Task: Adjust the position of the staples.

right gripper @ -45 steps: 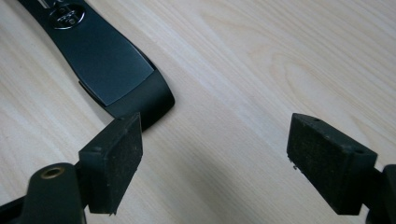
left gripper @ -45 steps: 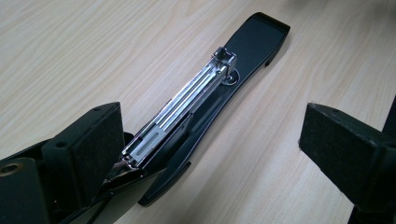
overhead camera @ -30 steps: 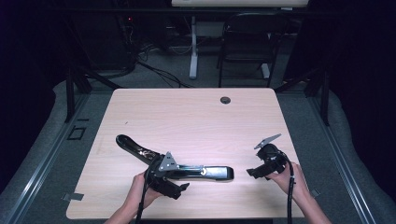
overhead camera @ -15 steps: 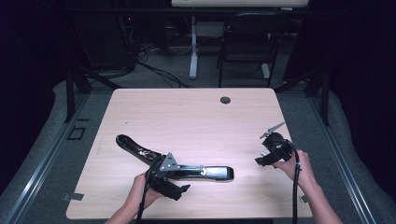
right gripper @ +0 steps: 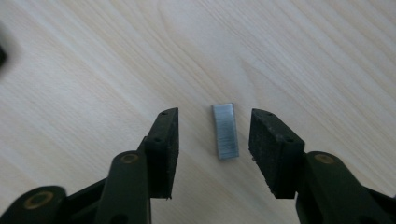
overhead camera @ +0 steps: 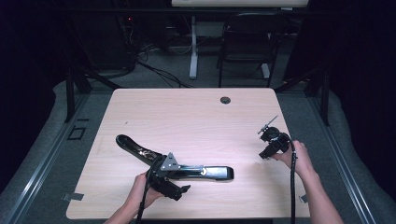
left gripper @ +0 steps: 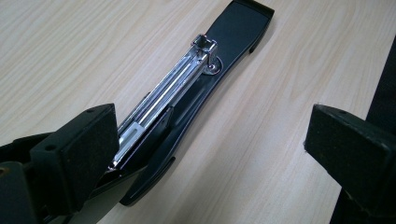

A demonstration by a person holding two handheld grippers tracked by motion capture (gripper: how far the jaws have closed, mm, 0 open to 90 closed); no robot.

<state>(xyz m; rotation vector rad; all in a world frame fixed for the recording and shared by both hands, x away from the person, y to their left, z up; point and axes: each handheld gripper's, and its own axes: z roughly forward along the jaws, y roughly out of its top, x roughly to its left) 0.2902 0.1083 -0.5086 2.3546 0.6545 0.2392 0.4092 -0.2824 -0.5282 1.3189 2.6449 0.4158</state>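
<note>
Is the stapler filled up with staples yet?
Not yet. The stapler already lies opened flat on the table, its metal channel showing. The right gripper has its fingers closing around a staple strip, not pressing it yet. Lifting, loading and shutting the stapler look left.

Lighting: your tabletop (overhead camera: 196,116) is evenly lit from above; the room around it falls to near black. Shadows: soft and short. Glare: bright streaks on the stapler (left gripper: 187,88) rail in your left gripper view. Focus: staples (right gripper: 225,131) sharp; right tool (right gripper: 214,140) soft near the lens. High view slightly grainy.
</note>
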